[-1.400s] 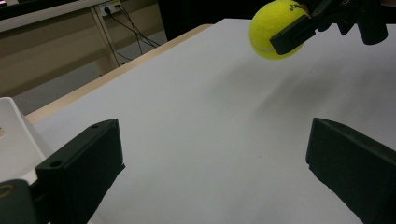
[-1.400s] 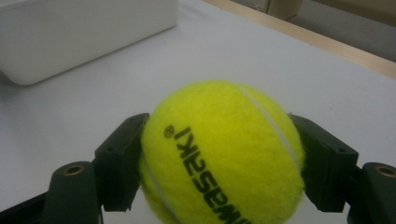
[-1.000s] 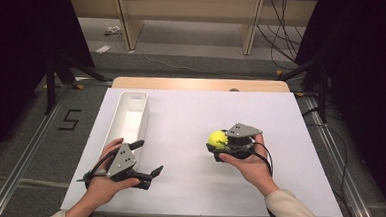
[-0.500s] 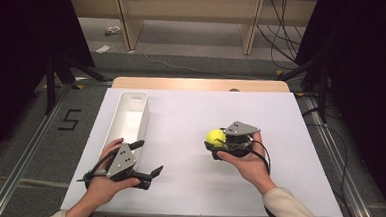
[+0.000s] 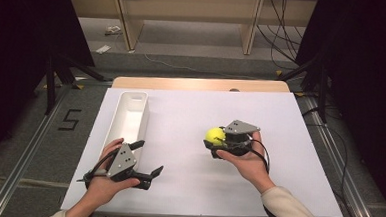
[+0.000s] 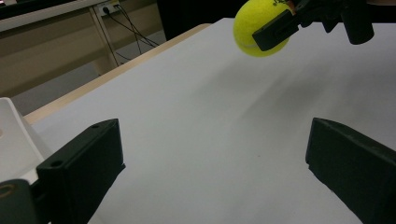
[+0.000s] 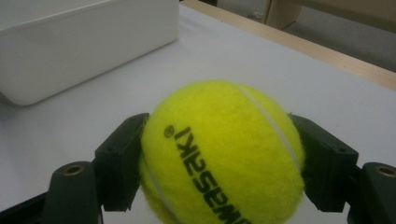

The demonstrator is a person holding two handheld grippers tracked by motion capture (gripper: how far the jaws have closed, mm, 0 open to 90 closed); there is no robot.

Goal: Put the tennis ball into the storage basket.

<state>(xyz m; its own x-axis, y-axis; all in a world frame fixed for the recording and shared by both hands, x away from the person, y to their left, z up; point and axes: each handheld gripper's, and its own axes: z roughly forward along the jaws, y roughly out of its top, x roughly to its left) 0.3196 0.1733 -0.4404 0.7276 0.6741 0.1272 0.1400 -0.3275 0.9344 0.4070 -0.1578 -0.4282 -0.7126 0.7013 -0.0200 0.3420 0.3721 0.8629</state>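
Note:
A yellow tennis ball [image 5: 214, 135] is held just above the white table, right of centre, between the jaws of my right gripper [image 5: 213, 141], which is shut on it. In the right gripper view the ball [image 7: 219, 154] fills the gap of the right gripper [image 7: 219, 164], and both black pads press on its sides. My left gripper [image 5: 151, 158] rests near the front left of the table with its jaws wide apart and nothing between them. In the left gripper view, the left gripper [image 6: 215, 172] looks across bare white table at the ball [image 6: 252, 23] farther off.
A long white bin [image 5: 118, 115] lies lengthwise at the table's left side, just beyond my left hand, and its wall [image 7: 84, 42] faces the right gripper. The white sheet [image 5: 191, 103] ends at a wooden strip [image 5: 197, 83] at the far edge. Dark stands and cables are on the floor beyond.

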